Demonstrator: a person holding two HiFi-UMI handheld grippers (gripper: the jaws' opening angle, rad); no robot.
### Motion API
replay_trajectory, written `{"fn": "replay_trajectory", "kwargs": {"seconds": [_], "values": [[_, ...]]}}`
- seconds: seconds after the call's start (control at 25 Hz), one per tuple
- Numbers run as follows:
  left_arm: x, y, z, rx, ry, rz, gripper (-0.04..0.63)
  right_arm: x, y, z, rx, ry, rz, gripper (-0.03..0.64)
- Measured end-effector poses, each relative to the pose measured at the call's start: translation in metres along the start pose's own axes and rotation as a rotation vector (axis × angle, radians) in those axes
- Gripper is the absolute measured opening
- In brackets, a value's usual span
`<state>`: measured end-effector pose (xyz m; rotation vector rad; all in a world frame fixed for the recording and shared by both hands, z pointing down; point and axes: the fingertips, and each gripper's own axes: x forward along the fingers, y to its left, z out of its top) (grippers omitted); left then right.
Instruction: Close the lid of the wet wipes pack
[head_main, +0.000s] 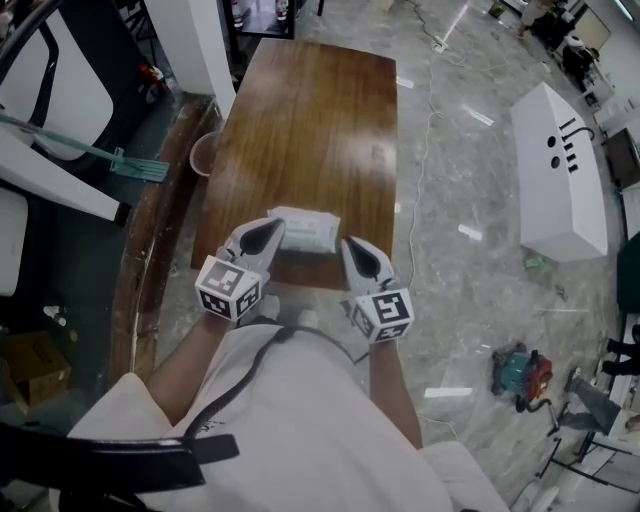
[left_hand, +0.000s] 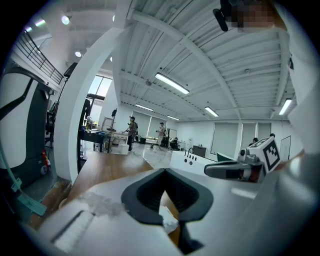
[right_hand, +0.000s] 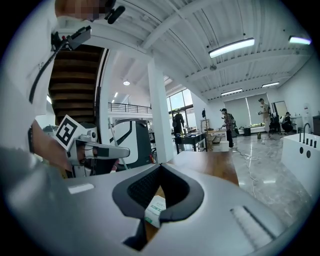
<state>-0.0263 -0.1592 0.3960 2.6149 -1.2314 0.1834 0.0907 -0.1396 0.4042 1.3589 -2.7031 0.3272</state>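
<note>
The white wet wipes pack (head_main: 305, 229) lies near the front edge of the brown wooden table (head_main: 310, 110). My left gripper (head_main: 274, 226) hovers at the pack's left end and my right gripper (head_main: 353, 245) just off its right end. Both are raised above the tabletop. Each has its jaws closed tip to tip with nothing between them. In the right gripper view the right gripper (right_hand: 160, 166) points nearly level, and a corner of the pack (right_hand: 156, 209) shows below through the gap behind the tips. The left gripper (left_hand: 165, 170) looks the same, with a white bit of the pack (left_hand: 169, 225) below.
A long white box (head_main: 560, 170) lies on the marble floor to the right, with a red and teal tool (head_main: 520, 372) nearer me. A pale bucket (head_main: 203, 152) and a green mop (head_main: 130, 165) sit left of the table. People stand far off in the hall.
</note>
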Motion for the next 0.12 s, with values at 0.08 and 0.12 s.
{"fn": "replay_trajectory", "kwargs": {"seconds": [0.08, 0.12], "values": [[0.0001, -0.0013, 0.0017, 0.002, -0.003, 0.000, 0.005, -0.0023, -0.0016, 0.0007, 0.000, -0.002, -0.005, 0.008], [0.0002, -0.0018, 0.0025, 0.003, -0.004, 0.000, 0.005, -0.0033, -0.0023, 0.0011, 0.000, -0.002, -0.008, 0.008]]}}
